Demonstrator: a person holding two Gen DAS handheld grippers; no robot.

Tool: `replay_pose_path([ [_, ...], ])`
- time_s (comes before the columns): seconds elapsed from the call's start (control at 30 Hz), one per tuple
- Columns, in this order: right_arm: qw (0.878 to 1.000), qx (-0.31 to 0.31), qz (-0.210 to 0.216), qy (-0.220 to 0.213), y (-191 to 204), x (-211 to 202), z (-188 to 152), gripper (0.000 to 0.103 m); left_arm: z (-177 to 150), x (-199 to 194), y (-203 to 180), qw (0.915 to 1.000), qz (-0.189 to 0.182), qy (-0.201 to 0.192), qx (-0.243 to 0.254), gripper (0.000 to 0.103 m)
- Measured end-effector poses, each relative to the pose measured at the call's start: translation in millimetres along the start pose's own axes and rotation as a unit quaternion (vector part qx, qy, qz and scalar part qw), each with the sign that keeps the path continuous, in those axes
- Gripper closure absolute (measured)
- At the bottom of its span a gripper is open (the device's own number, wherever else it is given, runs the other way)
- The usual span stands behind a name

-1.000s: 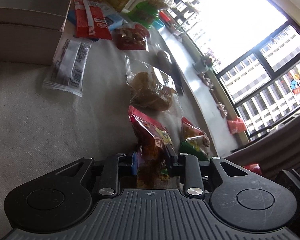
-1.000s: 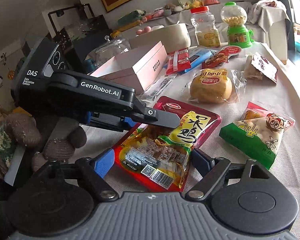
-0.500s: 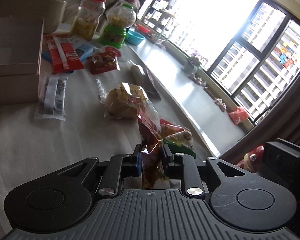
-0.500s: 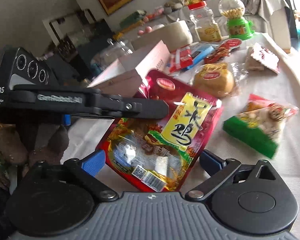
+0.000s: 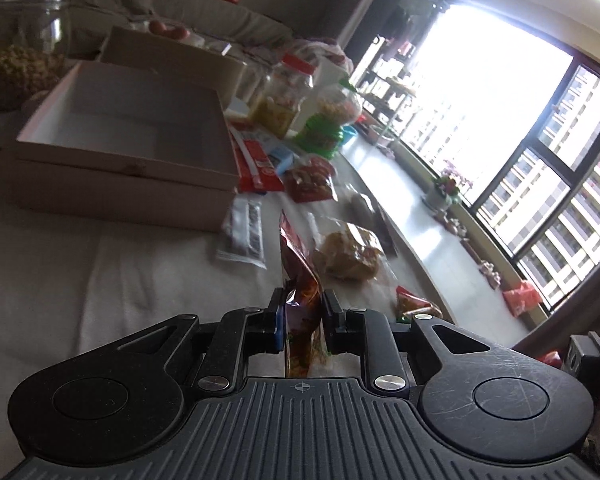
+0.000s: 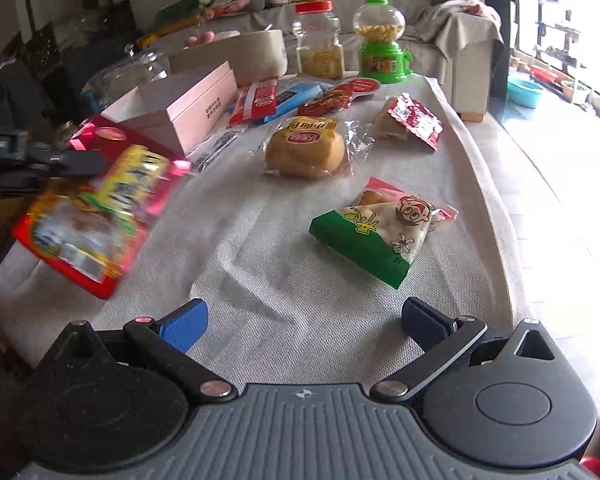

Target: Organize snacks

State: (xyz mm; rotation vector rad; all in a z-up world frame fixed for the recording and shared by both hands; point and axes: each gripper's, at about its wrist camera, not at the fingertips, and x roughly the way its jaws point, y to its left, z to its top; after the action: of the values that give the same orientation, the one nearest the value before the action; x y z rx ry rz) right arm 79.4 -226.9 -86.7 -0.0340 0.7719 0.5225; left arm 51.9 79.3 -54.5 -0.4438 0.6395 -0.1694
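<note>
My left gripper [image 5: 302, 300] is shut on a red snack pouch [image 5: 300, 276], which stands on edge between its pads, lifted above the tablecloth. In the right wrist view the same pouch [image 6: 96, 208] hangs blurred at the left, in front of the open pink box [image 6: 180, 108]. That box [image 5: 132, 136] lies ahead and to the left of the left gripper, and its inside looks bare. My right gripper [image 6: 304, 316] hovers low over the cloth. Its jaws are opening wide and nothing is between them.
On the cloth lie a wrapped bun [image 6: 306, 152], a green-edged packet [image 6: 380, 232], a small red-and-white pack [image 6: 408, 124], red bars [image 6: 256, 102] and a white sachet [image 5: 246, 236]. A red-lidded jar [image 6: 320, 44] and a green candy dispenser [image 6: 380, 44] stand at the far end. The table's right edge [image 6: 496, 208] drops off.
The left gripper has lifted the red pouch off the cloth and carried it left towards the box. The right gripper's jaws have spread wider and the pouch has left them.
</note>
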Motion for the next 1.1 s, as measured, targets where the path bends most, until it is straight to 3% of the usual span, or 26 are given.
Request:
replay_pose_path([
  [0.1, 1.000, 0.020, 0.005, -0.005, -4.2, -1.8, -0.1, 0.000, 3.2, -19.8, 6.1, 0.9998, 0.010, -0.017, -0.002, 0.081],
  [0.27, 1.000, -0.013, 0.002, 0.027, 4.1, -0.2, 8.0, 0.002, -6.6, -28.1, 17.2, 0.9996, 0.009, -0.006, -0.026, 0.081],
  [0.33, 1.000, 0.009, -0.004, -0.001, 3.0, -5.8, 14.7, 0.004, -12.7, -26.7, 21.5, 0.9993, 0.010, 0.002, -0.036, 0.081],
  [0.47, 0.993, 0.058, -0.072, -0.072, -2.6, -9.6, 32.2, 0.004, -24.1, -20.7, 28.5, 0.9982, 0.020, 0.022, -0.052, 0.081],
  [0.53, 0.989, 0.091, -0.104, -0.061, -12.2, 4.7, 41.0, 0.004, -27.3, -19.9, 28.8, 0.9981, 0.023, 0.024, -0.053, 0.081],
  [0.67, 0.986, 0.122, -0.107, -0.037, -26.5, 31.6, 50.1, 0.016, -31.5, -22.0, 26.3, 0.9981, 0.027, 0.022, -0.050, 0.080],
  [0.83, 0.991, 0.087, -0.097, -0.039, -18.5, 34.8, 51.2, 0.021, -33.8, -20.4, 27.3, 0.9974, 0.033, 0.027, -0.057, 0.080],
  [0.97, 0.997, 0.028, -0.063, -0.026, -5.7, 24.8, 34.2, 0.022, -34.2, -17.9, 28.2, 0.9971, 0.038, 0.029, -0.060, 0.080],
  [1.1, 0.997, 0.002, -0.064, -0.032, -8.6, 11.2, 16.3, 0.022, -35.5, -15.0, 25.4, 0.9970, 0.045, 0.032, -0.054, 0.079],
])
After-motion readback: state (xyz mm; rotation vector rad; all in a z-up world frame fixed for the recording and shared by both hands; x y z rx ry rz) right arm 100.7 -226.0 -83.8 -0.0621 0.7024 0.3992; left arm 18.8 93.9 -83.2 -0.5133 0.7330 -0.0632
